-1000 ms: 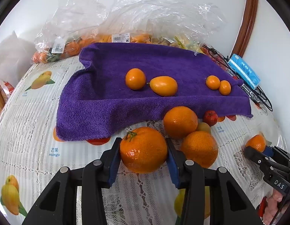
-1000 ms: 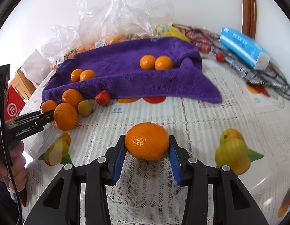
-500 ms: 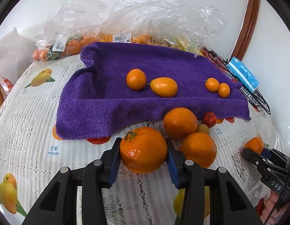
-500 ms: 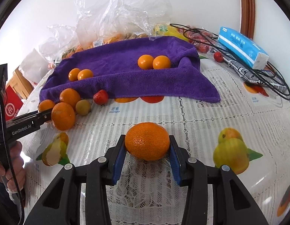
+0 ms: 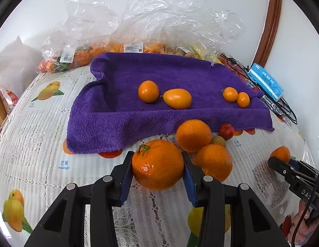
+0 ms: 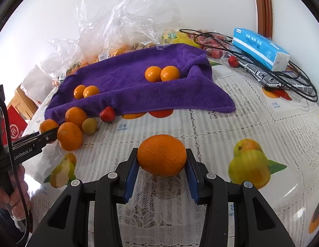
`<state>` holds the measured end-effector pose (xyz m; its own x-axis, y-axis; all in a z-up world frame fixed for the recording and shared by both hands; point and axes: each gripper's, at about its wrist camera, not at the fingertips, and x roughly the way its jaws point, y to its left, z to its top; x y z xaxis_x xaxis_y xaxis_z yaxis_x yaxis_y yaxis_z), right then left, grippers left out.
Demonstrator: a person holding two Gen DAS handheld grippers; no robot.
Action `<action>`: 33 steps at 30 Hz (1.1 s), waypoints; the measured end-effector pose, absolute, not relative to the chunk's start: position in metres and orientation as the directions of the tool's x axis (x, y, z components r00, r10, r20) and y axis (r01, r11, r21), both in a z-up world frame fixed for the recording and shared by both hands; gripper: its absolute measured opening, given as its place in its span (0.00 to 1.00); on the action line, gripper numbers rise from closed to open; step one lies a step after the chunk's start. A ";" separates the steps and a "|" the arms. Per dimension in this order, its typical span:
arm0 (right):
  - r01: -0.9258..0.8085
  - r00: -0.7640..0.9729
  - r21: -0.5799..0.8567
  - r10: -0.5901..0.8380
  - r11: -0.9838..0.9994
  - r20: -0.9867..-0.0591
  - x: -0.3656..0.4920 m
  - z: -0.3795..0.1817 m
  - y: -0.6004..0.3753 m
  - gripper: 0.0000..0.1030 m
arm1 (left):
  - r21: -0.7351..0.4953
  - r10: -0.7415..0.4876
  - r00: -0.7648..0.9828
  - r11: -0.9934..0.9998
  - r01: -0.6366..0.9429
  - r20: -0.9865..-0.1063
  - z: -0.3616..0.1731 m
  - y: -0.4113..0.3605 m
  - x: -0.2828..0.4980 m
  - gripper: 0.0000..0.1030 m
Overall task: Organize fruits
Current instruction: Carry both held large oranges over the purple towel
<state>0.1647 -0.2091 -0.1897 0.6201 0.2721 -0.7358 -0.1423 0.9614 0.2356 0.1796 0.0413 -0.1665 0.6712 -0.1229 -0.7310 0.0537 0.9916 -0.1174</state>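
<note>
My left gripper (image 5: 157, 159) is shut on a stemmed tangerine (image 5: 157, 173), low over the tablecloth in front of the purple towel (image 5: 110, 121). Two more oranges (image 5: 193, 135) (image 5: 213, 162) lie just right of it, with a small red fruit (image 5: 226, 131) and a greenish one (image 5: 218, 141). Several kumquats (image 5: 148, 91) rest on the towel. My right gripper (image 6: 162, 154) is shut on an orange (image 6: 162, 160), apart from the towel (image 6: 138, 90). In the right wrist view the left gripper (image 6: 46, 135) shows at the left edge.
Clear plastic bags of fruit (image 5: 151, 28) stand behind the towel against the wall. A blue tissue pack (image 6: 260, 48) and black cables (image 6: 283, 78) lie at the back right. A person's hand (image 6: 13, 193) holds the left gripper. The lace tablecloth (image 6: 231, 127) carries printed fruit pictures.
</note>
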 end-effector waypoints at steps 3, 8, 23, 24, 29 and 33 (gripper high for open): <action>-0.139 0.622 0.231 0.266 0.963 -0.737 0.165 -0.189 -0.209 0.41 | -0.112 -0.120 0.676 0.992 0.055 -0.728 -0.165 0.041 0.179 0.40; -0.130 0.622 0.231 0.261 0.964 -0.738 0.165 -0.189 -0.209 0.41 | -0.116 -0.125 0.676 0.992 0.059 -0.726 -0.165 0.040 0.178 0.40; -0.108 0.644 0.208 0.228 0.972 -0.730 0.161 -0.185 -0.209 0.41 | -0.188 -0.194 0.686 0.978 0.085 -0.701 -0.156 0.044 0.173 0.40; -0.114 0.647 0.204 0.228 0.972 -0.728 0.160 -0.184 -0.207 0.41 | -0.188 -0.196 0.685 0.978 0.087 -0.701 -0.156 0.044 0.173 0.40; -0.135 0.657 0.216 0.251 0.967 -0.711 0.159 -0.171 -0.202 0.41 | -0.168 -0.189 0.689 0.981 0.098 -0.700 -0.153 0.039 0.171 0.40; -0.150 0.677 0.215 0.259 0.965 -0.689 0.163 -0.155 -0.200 0.41 | -0.161 -0.185 0.693 0.982 0.101 -0.697 -0.146 0.038 0.170 0.40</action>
